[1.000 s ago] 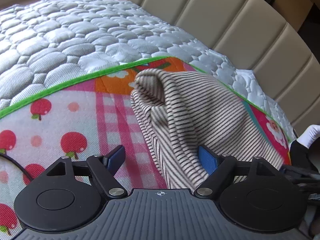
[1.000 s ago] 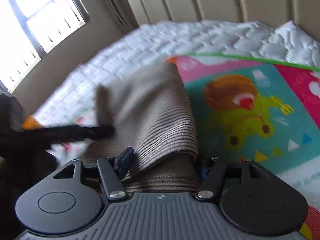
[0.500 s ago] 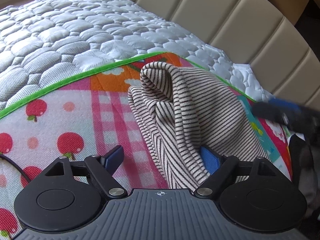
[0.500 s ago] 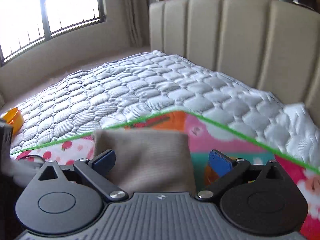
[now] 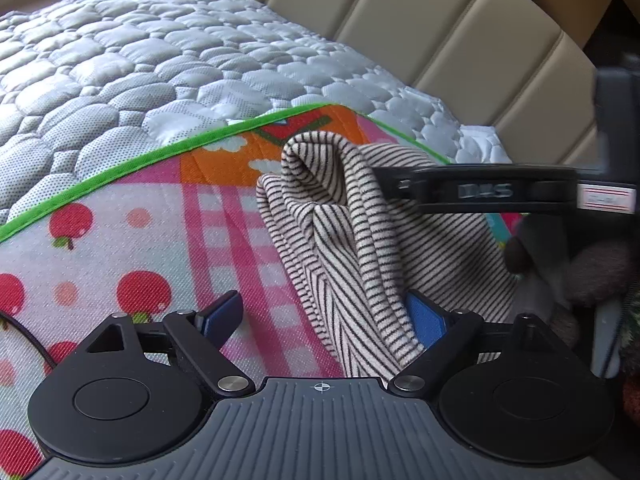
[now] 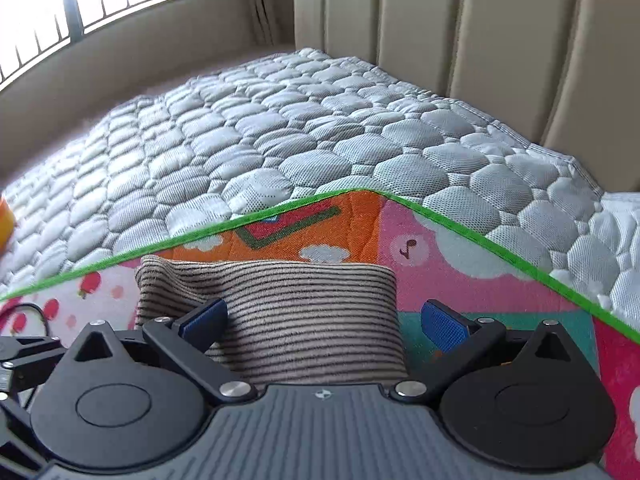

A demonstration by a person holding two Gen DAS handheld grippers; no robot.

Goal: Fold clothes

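Observation:
A beige garment with thin black stripes [image 5: 360,240] lies bunched on a colourful play mat [image 5: 160,220]. In the left wrist view my left gripper [image 5: 322,316] is open, the cloth lying against its right blue pad [image 5: 424,316]. The right gripper's black arm [image 5: 480,192] reaches across the cloth from the right. In the right wrist view the garment [image 6: 296,308] lies flat between the open jaws of my right gripper [image 6: 324,322], its left pad [image 6: 204,316] over the cloth.
The mat has a green border [image 6: 460,232] and lies on a grey quilted mattress [image 6: 280,140]. A beige padded headboard [image 6: 480,40] stands behind. A window [image 6: 80,0] is at far left. An orange object [image 6: 5,220] sits at the mattress's left edge.
My right gripper has let go of the garment, opened and swung round over it. The cloth has dropped flat on the mat. My left gripper has stayed open and drawn back slightly.

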